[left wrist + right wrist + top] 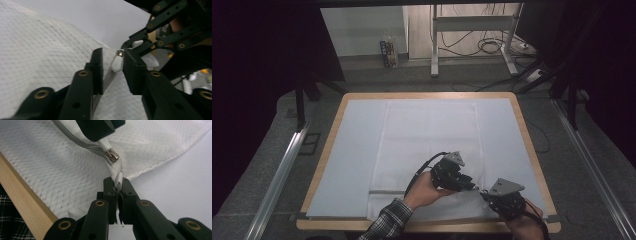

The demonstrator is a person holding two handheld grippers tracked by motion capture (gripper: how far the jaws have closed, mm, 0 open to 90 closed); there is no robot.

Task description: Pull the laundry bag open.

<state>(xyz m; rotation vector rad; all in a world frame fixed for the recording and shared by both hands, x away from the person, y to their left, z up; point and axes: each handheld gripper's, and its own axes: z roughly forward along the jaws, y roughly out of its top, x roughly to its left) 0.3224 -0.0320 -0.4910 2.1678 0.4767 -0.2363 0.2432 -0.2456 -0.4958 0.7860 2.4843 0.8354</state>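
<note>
Two grippers are gathered at the near right of the table (532,150), over a white mesh laundry bag (427,140) spread on a pale mat (352,150). The right gripper (117,185) is clamped on the bag's white end tab (118,178). The left gripper (112,66) is narrowed around the zipper pull (117,63), contact unclear. Should the pull slip, the grey zipper tape (82,143) could bunch and jam. The left gripper crowds the right gripper's working room.
</note>
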